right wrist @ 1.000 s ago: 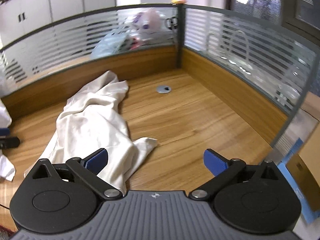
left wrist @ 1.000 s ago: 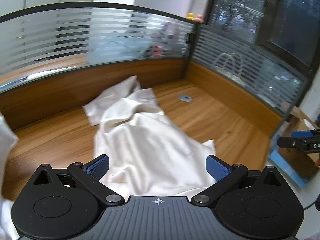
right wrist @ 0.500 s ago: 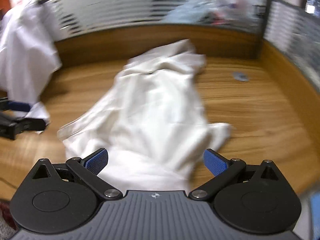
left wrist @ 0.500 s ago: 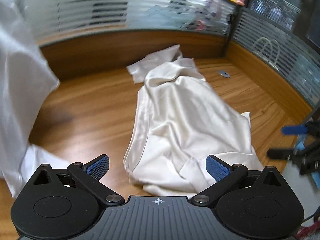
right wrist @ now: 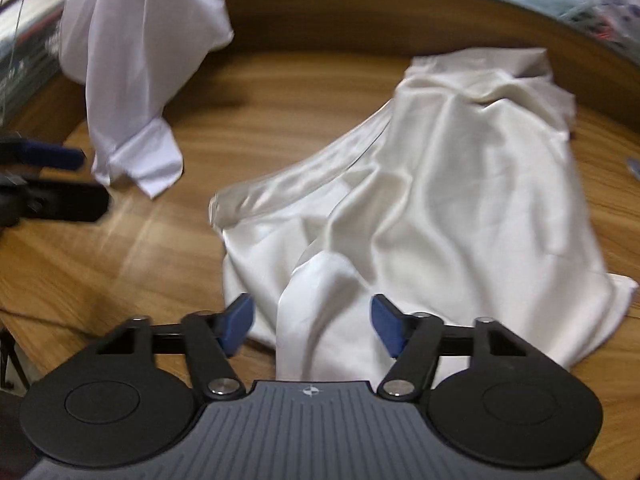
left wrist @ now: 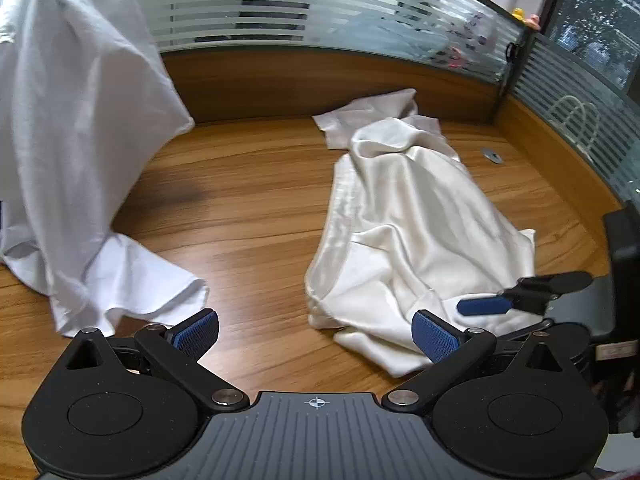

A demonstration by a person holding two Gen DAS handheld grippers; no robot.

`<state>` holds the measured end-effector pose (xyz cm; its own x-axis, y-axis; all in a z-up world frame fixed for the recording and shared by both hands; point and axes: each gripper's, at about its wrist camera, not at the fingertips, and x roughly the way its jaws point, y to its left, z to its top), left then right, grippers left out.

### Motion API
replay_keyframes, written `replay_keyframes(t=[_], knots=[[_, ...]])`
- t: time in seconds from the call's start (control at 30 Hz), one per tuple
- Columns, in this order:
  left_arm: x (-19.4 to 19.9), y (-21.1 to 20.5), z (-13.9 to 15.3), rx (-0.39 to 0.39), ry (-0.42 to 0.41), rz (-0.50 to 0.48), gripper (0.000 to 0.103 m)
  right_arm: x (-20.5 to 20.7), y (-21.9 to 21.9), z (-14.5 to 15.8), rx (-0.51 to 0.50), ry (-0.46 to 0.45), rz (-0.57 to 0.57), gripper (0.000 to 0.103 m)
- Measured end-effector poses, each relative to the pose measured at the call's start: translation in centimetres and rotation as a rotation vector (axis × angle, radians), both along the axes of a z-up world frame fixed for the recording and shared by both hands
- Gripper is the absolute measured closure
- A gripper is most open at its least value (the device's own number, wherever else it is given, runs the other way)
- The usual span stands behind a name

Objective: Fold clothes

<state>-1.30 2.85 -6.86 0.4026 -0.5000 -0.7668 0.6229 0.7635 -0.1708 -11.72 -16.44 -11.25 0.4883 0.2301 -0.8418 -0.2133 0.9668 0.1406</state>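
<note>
Now | white shirt (left wrist: pixel 76 128) draped at far left, hem on wooden surface (left wrist: pixel 248 216) | left gripper (left wrist: pixel 316 330) low, fingers spread wide, empty | cream garment (left wrist: pixel 416 220) crumpled centre-right | right gripper (right wrist: pixel 312 322) fingers apart astride its near fold, not clamped

My wooden desk (left wrist: pixel 256 200) runs into a corner, fenced by a wood-based partition (left wrist: pixel 320 76) topped with striped frosted glass (left wrist: pixel 280 4). A round cable grommet (left wrist: pixel 492 155) sits near the corner. Beyond, at right, a dark window (left wrist: pixel 600 20) shows blurred foliage.
</note>
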Motion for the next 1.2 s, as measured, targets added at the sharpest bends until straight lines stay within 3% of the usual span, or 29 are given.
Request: replay_keyframes(t=[0.03, 0.1, 0.13, 0.17, 0.3, 0.43, 0.83, 1.07, 1.2], knots=[[0.0, 0.2, 0.1, 0.002, -0.005, 0.006, 0.000, 0.2, 0.2, -0.5, -0.005, 0.011, 0.010, 0.044], [-0.1, 0.6, 0.2, 0.006, -0.013, 0.018, 0.000, 0.3, 0.2, -1.2, -0.015, 0.032, 0.017, 0.071], [0.0, 0.7, 0.2, 0.008, -0.017, 0.022, 0.000, 0.3, -0.1, -1.3, -0.012, 0.040, 0.008, 0.094], [0.0, 0.8, 0.2, 0.012, -0.019, 0.023, 0.000, 0.3, -0.5, -1.3, -0.010, 0.048, -0.002, 0.100], [0.3, 0.8, 0.2, 0.014, -0.024, 0.017, 0.000, -0.2, -3.4, 0.6, 0.000, 0.019, -0.079, 0.101], [0.8, 0.2, 0.1, 0.000, -0.023, 0.002, 0.000, -0.9, -7.8, 3.9, -0.056, -0.039, -0.168, 0.101], [0.3, -6.1, 0.5, -0.045, -0.032, -0.083, 0.000, -0.9, -26.3, 11.4, -0.369, -0.164, -0.416, 0.101], [-1.0, -11.5, 1.5, -0.054, -0.038, -0.035, 0.000, 2.2, -38.0, 12.4, -0.526, -0.168, -0.496, 0.101], [-1.5, -14.6, 1.9, -0.061, -0.038, 0.018, 0.000, 3.9, -42.8, 11.4, -0.522, -0.129, -0.489, 0.101]])
